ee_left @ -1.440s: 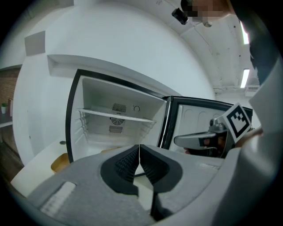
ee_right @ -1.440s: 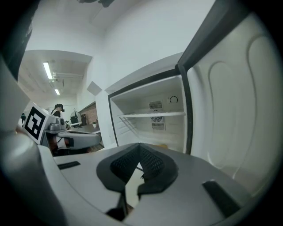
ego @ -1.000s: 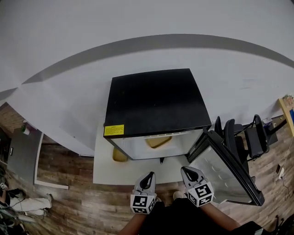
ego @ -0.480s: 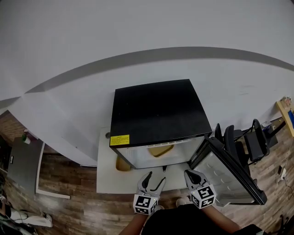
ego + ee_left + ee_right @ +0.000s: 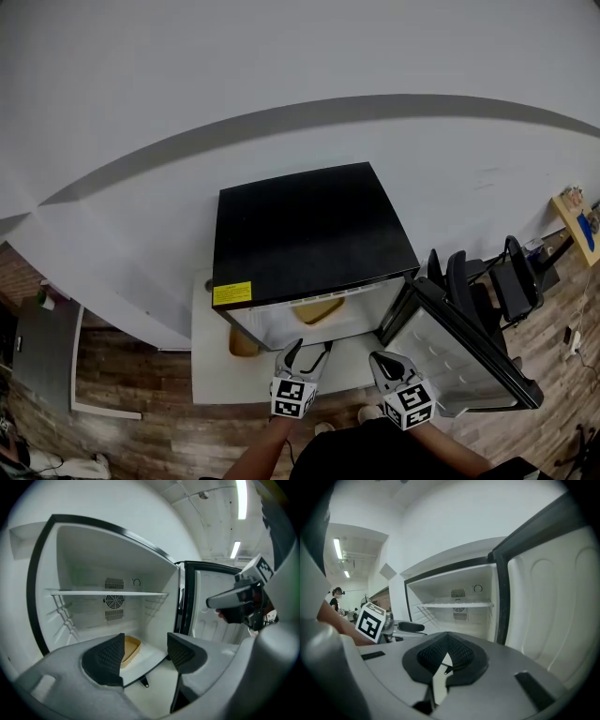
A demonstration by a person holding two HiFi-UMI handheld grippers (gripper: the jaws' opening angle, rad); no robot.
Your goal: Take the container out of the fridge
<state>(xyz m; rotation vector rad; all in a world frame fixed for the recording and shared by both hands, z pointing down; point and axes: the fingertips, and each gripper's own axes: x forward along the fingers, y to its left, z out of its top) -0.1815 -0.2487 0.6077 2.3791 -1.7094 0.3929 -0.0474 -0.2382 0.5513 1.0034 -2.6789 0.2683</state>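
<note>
Since the earlier frame the left gripper (image 5: 307, 350) has gone forward to the mouth of the black-topped mini fridge (image 5: 309, 225) at lower centre, and its ribbed dark jaws have just been opening, now wide apart and empty. The right gripper (image 5: 387, 357), beside the open door (image 5: 464, 356) at lower right, has its jaws closed on nothing. The container (image 5: 131, 648), a shallow tan rounded tray, lies on the smooth white fridge floor.

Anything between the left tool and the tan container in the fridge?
Nothing visible. The black-framed fridge door stands open; the shallow tan container lies on the fridge floor, below the white shelf. The left tool, jaws just opened and empty, faces it.
</note>
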